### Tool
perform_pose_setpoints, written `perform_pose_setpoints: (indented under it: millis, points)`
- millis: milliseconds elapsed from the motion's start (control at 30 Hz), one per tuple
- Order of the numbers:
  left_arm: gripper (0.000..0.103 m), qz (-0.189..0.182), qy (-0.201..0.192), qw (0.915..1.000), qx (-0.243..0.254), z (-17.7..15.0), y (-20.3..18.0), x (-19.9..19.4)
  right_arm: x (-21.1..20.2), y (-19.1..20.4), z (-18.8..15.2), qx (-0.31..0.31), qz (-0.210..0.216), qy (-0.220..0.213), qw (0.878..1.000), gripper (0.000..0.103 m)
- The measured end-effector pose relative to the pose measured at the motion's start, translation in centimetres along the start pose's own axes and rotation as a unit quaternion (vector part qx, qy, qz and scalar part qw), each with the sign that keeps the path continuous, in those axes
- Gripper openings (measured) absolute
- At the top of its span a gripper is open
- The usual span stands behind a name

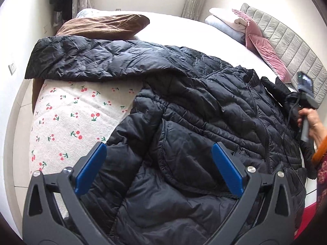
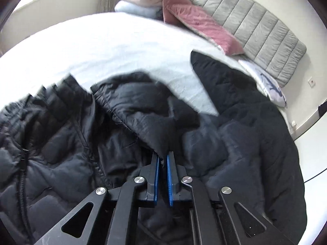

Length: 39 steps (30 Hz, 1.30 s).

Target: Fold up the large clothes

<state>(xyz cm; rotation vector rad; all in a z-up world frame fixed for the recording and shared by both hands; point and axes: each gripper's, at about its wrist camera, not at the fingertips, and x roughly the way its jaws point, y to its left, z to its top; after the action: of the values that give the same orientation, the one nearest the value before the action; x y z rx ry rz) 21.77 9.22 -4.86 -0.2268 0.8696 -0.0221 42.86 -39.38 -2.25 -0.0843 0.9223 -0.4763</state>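
Observation:
A large black quilted puffer jacket (image 1: 194,106) lies spread front-up on the bed, zipper closed, one sleeve stretched out to the far left. My left gripper (image 1: 159,149) is open just above the jacket's lower part, holding nothing. My right gripper (image 2: 162,156) is shut on a fold of the jacket (image 2: 143,110), a sleeve or edge lifted over the body. The right gripper also shows at the right edge of the left wrist view (image 1: 306,94), held in a hand. The right wrist view is motion-blurred.
The bed has a white sheet (image 2: 102,47) and a cherry-print cover (image 1: 71,122) at its left side. A brown blanket (image 1: 102,26) lies at the far end. Pink pillows (image 2: 196,20), folded bedding (image 1: 224,24) and a grey padded headboard (image 2: 255,28) stand to the right.

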Motion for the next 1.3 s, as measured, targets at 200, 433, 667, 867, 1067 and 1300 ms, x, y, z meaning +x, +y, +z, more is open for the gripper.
perform_pose_setpoints:
  millis: [200,433,667,867,1067,1300]
  points:
    - [0.103,0.001,-0.005,0.9999,0.013,-0.2,-0.5,-0.4,-7.8,-9.2,-0.8,0.03,0.005,-0.053,0.998,0.006]
    - [0.103,-0.016,0.005,0.9998,0.008,-0.5,-0.8,-0.4,-12.2,-21.6,-6.8,0.128,0.02,-0.042,0.991,0.006]
    - [0.103,-0.022,0.009,0.9997,0.0,-0.6,-0.7,-0.4,-10.0,-32.6,-17.1,0.246,-0.007,0.075,0.966,0.018]
    - [0.103,-0.025,0.018,0.9995,-0.012,-0.5,-0.5,0.0,-13.0,-31.1,-19.5,0.178,-0.002,0.066,0.982,0.037]
    - [0.103,-0.016,0.021,0.9997,0.0,-0.8,-0.9,0.1,-17.1,-20.7,-17.0,0.024,0.08,0.003,0.997,0.056]
    - [0.103,-0.014,0.018,0.9997,-0.007,-0.6,-0.3,-0.1,-14.6,-10.0,-15.1,-0.108,0.139,0.012,0.984,0.058]
